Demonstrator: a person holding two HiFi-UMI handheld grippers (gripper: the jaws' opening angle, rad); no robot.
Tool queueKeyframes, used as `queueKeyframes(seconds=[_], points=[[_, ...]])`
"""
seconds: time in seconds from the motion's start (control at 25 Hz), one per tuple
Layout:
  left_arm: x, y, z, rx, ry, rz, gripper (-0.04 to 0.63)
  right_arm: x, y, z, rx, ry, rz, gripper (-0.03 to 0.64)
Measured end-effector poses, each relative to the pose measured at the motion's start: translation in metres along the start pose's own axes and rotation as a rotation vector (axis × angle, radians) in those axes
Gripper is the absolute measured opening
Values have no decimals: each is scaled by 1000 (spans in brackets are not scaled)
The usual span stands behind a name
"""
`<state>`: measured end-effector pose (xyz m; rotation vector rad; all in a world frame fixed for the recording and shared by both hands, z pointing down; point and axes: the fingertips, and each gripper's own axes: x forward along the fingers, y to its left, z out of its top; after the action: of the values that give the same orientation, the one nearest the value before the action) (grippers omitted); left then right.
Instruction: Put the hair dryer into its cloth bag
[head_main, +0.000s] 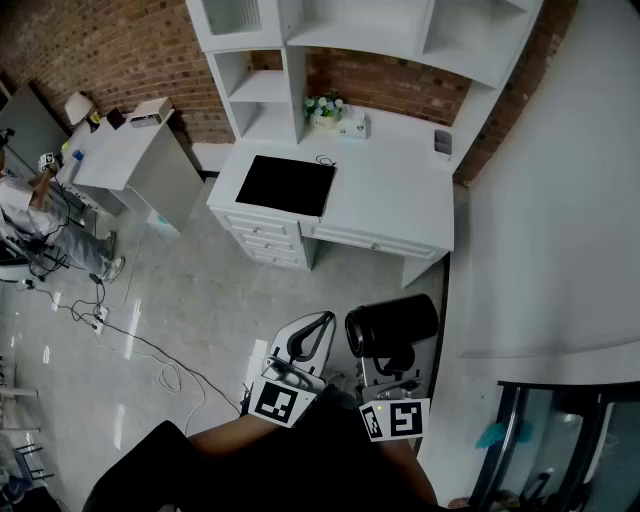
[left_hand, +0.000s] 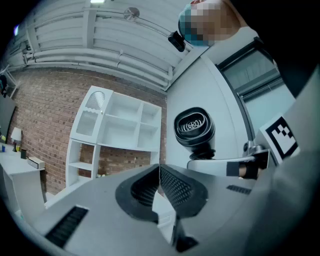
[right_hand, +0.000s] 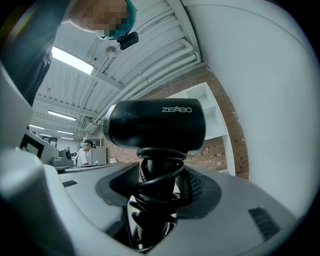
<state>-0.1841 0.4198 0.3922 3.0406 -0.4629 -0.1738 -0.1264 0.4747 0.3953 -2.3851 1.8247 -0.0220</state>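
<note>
**Item: black hair dryer** (right_hand: 156, 125), short matt barrel with pale lettering on its side, and a black cord (right_hand: 159, 187) wound in coils round the handle.

**Location:** in the near right of the scene, carried above the pale tiled floor and well apart from the white desk (head_main: 400, 200) at the far side. The barrel sits above the jaws and lies crosswise to them.

**Right gripper** (right_hand: 160, 186): clenched on the handle. The ribbed pads (right_hand: 196, 186) press on the cord coils, not on bare plastic. The barrel is just past the fingertips and the handle runs down between them.

**Left gripper** (left_hand: 159, 176): jaws pressed together with nothing between them. It is just left of the dryer and not touching it.

**Flat black rectangle** (head_main: 287, 185): lies on the left part of the desk top. It is probably the cloth bag, though no opening or drawstring can be made out.

**Hazards, judged:**
- The grip rests on rounded, springy coils, so the top-heavy barrel may twist or tip in the jaws.
- A coil may work loose, hang down and catch on the bag's mouth.
- The bag appears to lie flat and closed. The dryer would only push it across the desk unless the left gripper first lifts an edge.
- Both jaws must release their load cleanly inside soft cloth, which may cling to the pads.
</note>
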Motion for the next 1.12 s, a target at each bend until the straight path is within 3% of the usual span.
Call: queueKeyframes(seconds=[0.48,0.8,1.12], points=[[5,-12,-9,14,10,31,23,-12,-27,-7,-5,25,-12,250],[38,19,-18,-16,7,27,23,29,-41,-20,8,41,-16,250],[107,71,-16,-21,-5,-3,18,102,-71,-28,53,71,-58,250]])
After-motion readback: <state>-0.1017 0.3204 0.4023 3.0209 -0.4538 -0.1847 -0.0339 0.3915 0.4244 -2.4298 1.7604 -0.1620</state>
